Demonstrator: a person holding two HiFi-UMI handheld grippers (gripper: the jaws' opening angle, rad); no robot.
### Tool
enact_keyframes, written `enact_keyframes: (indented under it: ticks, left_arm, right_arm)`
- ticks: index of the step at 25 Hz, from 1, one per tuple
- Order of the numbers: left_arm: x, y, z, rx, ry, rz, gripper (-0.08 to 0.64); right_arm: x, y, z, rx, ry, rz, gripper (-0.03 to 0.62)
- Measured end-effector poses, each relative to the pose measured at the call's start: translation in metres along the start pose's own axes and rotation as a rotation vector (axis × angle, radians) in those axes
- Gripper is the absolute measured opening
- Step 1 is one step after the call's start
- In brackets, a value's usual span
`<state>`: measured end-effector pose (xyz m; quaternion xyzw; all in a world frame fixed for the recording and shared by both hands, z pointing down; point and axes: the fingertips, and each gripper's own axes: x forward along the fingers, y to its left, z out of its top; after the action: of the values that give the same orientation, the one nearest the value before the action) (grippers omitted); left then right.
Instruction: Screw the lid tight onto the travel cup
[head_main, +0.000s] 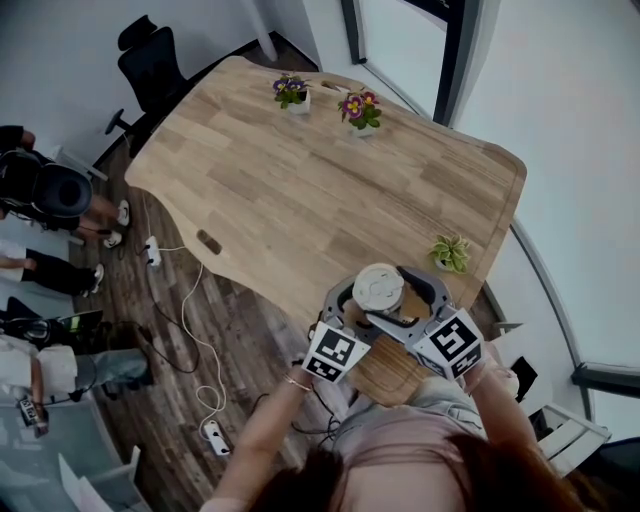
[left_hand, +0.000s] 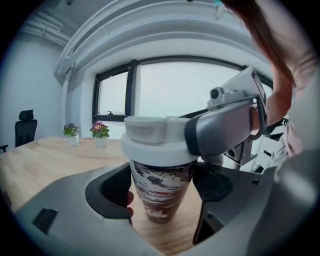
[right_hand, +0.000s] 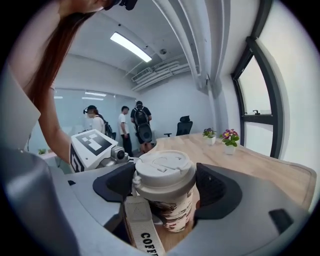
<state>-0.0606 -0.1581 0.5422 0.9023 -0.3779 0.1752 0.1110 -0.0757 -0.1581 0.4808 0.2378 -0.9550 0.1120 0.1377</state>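
Note:
The travel cup (left_hand: 161, 192), brown with a white pattern, stands on the wooden table (head_main: 300, 190) near its front edge. Its white lid (head_main: 378, 289) sits on top. My left gripper (left_hand: 162, 194) is shut on the cup's body below the lid, with a pad against each side. My right gripper (right_hand: 165, 184) is shut on the lid (right_hand: 164, 172), its pads pressing the rim from both sides. In the left gripper view one right finger (left_hand: 222, 129) lies against the lid (left_hand: 155, 142). A white strap (right_hand: 142, 227) with print hangs down the cup's near side.
Two flowering pot plants (head_main: 290, 92) (head_main: 360, 108) stand at the table's far edge and a small green plant (head_main: 450, 252) near the right edge. An office chair (head_main: 150, 60), seated people (head_main: 50, 200) and floor cables (head_main: 190, 320) are to the left.

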Motion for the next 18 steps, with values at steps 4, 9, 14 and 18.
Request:
enact_keyframes:
  ticks: [4, 9, 14, 18]
  left_arm:
    - [-0.001, -0.007, -0.004, 0.052, 0.027, -0.131, 0.364]
    - [-0.003, -0.012, -0.005, 0.131, 0.089, -0.270, 0.364]
    - [0.001, -0.012, -0.002, 0.100, 0.062, -0.205, 0.365]
    - [0.007, -0.007, 0.001, 0.037, 0.019, -0.082, 0.365]
  right_arm:
    - [-0.004, 0.007, -0.002, -0.019, 0.046, 0.122, 0.380]
    - [-0.005, 0.008, -0.004, -0.059, 0.122, 0.246, 0.380]
    - [-0.008, 0.005, -0.002, -0.063, 0.054, 0.185, 0.380]
    - [-0.009, -0.004, -0.001, -0.025, -0.001, 0.060, 0.380]
